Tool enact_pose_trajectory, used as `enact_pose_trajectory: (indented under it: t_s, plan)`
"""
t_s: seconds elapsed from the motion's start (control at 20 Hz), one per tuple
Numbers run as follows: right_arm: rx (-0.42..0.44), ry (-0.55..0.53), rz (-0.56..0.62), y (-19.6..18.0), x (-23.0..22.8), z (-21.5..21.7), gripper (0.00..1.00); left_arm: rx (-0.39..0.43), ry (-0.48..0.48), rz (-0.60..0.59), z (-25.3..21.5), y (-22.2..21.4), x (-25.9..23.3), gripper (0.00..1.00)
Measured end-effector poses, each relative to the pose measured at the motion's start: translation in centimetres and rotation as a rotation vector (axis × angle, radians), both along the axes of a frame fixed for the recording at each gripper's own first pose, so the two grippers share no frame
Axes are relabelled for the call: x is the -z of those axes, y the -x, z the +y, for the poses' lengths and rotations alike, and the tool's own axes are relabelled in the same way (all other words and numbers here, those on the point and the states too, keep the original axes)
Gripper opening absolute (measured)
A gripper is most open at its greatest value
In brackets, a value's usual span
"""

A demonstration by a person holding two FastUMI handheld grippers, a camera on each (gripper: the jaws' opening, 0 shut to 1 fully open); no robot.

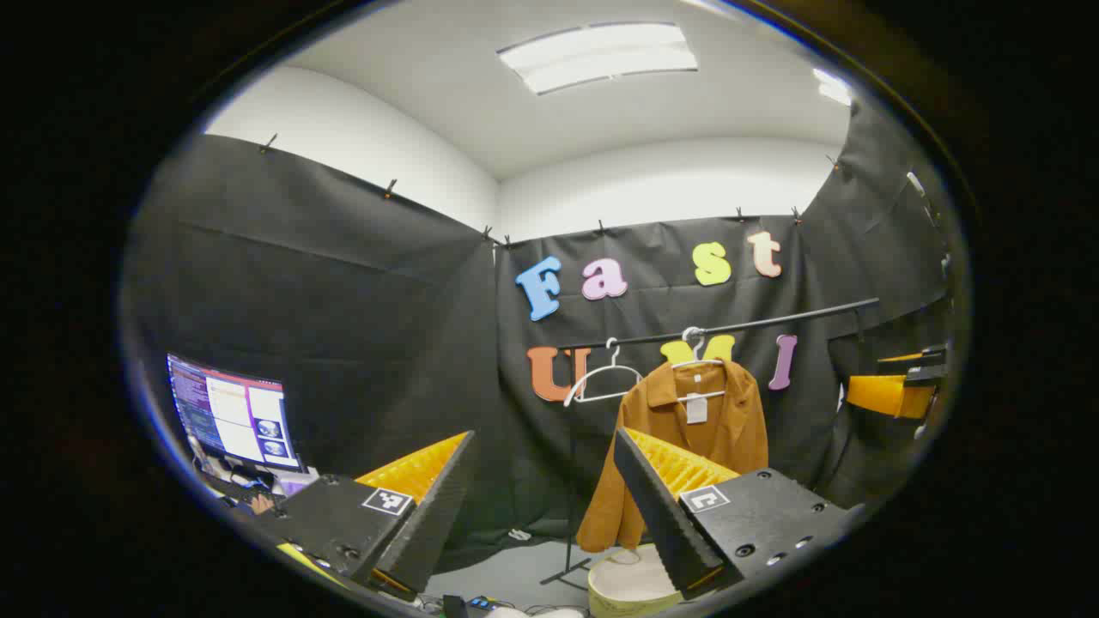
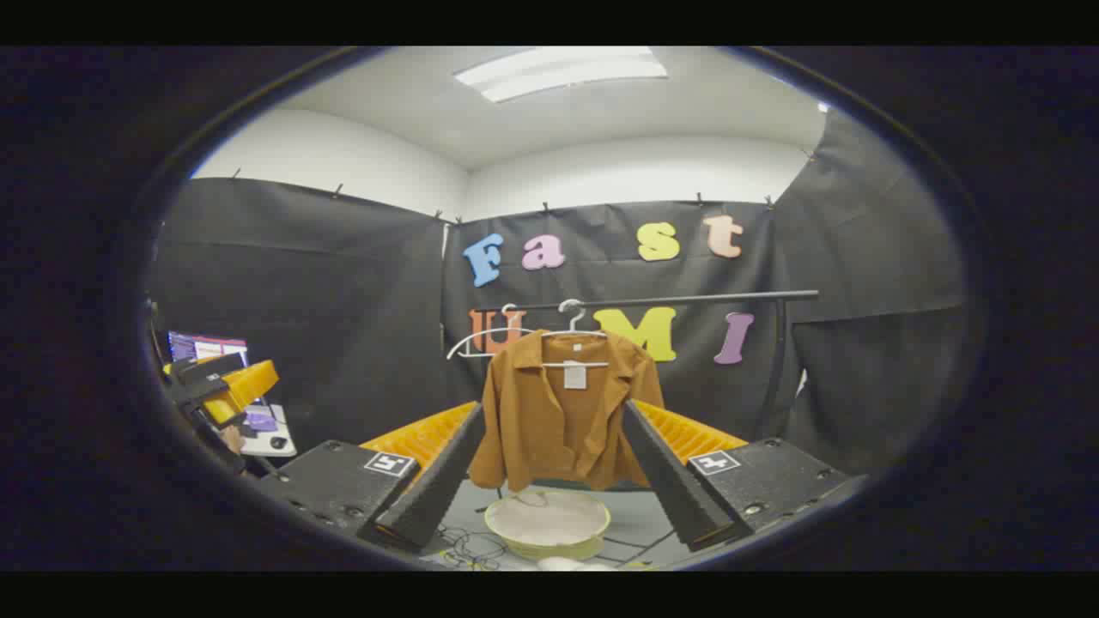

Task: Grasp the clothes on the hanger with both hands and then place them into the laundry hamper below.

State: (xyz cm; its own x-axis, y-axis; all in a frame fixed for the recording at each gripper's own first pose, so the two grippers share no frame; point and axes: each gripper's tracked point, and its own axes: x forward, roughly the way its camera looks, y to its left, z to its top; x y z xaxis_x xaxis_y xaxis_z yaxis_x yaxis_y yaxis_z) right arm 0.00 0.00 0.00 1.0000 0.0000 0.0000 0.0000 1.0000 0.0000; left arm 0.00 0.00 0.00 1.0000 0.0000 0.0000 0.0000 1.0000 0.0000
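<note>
A brown shirt (image 1: 687, 429) (image 2: 562, 412) hangs on a white hanger (image 1: 697, 356) (image 2: 573, 330) from a black rail (image 1: 730, 324) (image 2: 670, 300). Below it on the floor stands the round laundry hamper (image 1: 627, 584) (image 2: 548, 522), pale inside. My left gripper (image 1: 549, 506) is open, well short of the shirt, with nothing between its fingers. My right gripper (image 2: 549, 476) is open too and frames the shirt from a distance. In the left gripper view the right gripper (image 1: 897, 386) shows at the right edge; in the right gripper view the left gripper (image 2: 219, 386) shows at the left.
An empty white hanger (image 1: 601, 378) (image 2: 481, 343) hangs on the rail left of the shirt. A lit monitor (image 1: 233, 421) (image 2: 206, 346) stands on a desk at the left. The rail's stand leg (image 1: 567, 571) and cables (image 2: 468, 545) lie on the floor by the hamper.
</note>
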Motion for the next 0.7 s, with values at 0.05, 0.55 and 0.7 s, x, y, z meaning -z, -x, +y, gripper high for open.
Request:
enact_pose_trajectory:
  t_s: [0.05, 0.55, 0.7]
  plan:
    - [0.008, 0.005, -0.001, 0.1, -0.1, -0.1, 1.0, 0.007, 0.004, 0.005, 0.0, 0.0, 0.0, 1.0]
    - [0.066, 0.003, 0.008, 1.5, 0.5, -1.0, 0.99, 0.092, -0.014, 0.038, -2.2, 1.0, 0.6, 1.0]
    - [0.075, 0.004, 0.006, 2.1, 0.7, -1.4, 1.0, 0.114, -0.004, 0.053, -2.8, 1.2, 1.0, 1.0]
